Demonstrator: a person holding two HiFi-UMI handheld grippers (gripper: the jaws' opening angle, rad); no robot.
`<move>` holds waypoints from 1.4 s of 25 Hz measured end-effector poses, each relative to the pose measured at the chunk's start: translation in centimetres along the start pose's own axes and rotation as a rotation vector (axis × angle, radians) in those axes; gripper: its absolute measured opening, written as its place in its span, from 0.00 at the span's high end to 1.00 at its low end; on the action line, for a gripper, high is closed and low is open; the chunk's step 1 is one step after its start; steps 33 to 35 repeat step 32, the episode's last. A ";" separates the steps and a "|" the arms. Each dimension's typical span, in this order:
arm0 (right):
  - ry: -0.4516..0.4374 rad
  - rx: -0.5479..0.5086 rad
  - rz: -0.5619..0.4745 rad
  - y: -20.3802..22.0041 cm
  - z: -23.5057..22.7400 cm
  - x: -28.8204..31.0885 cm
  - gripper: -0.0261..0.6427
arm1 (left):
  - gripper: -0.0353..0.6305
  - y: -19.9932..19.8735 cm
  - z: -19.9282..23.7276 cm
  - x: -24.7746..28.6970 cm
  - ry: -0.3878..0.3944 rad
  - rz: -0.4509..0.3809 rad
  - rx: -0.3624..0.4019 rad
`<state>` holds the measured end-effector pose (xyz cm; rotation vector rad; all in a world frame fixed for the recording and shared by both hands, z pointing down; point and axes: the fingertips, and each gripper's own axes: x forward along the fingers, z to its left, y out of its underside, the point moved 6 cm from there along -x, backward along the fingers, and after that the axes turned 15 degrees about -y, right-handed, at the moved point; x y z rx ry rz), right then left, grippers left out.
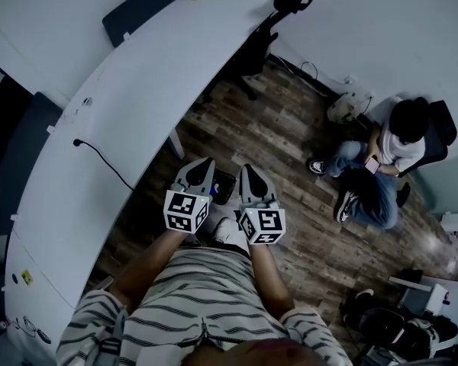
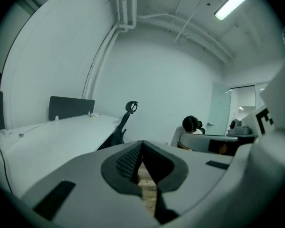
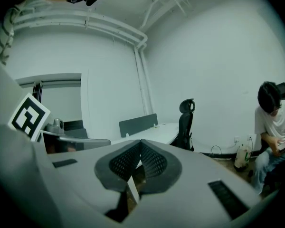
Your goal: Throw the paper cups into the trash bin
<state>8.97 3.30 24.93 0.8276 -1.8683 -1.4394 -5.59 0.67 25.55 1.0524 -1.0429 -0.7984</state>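
Note:
No paper cup and no trash bin can be made out in any view. In the head view both grippers are held side by side in front of the person's striped shirt, over the wooden floor. My left gripper (image 1: 203,166) (image 2: 142,146) has its jaws pressed together with nothing between them. My right gripper (image 1: 248,172) (image 3: 141,146) also has its tips meeting and holds nothing that I can see. A small dark object (image 1: 224,187) shows on the floor between the two grippers; I cannot tell what it is.
A long curved white desk (image 1: 137,105) runs along the left, with a black cable (image 1: 103,158) on it and grey dividers (image 1: 149,6) behind. A black office chair (image 1: 267,36) stands at its far end. A person (image 1: 382,162) sits at the right. Bags (image 1: 397,322) lie at bottom right.

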 end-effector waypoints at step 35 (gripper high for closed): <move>-0.032 -0.107 -0.145 -2.3 0.8 -0.7 0.95 | 0.91 -2.0 0.1 -2.0 0.062 -0.138 0.023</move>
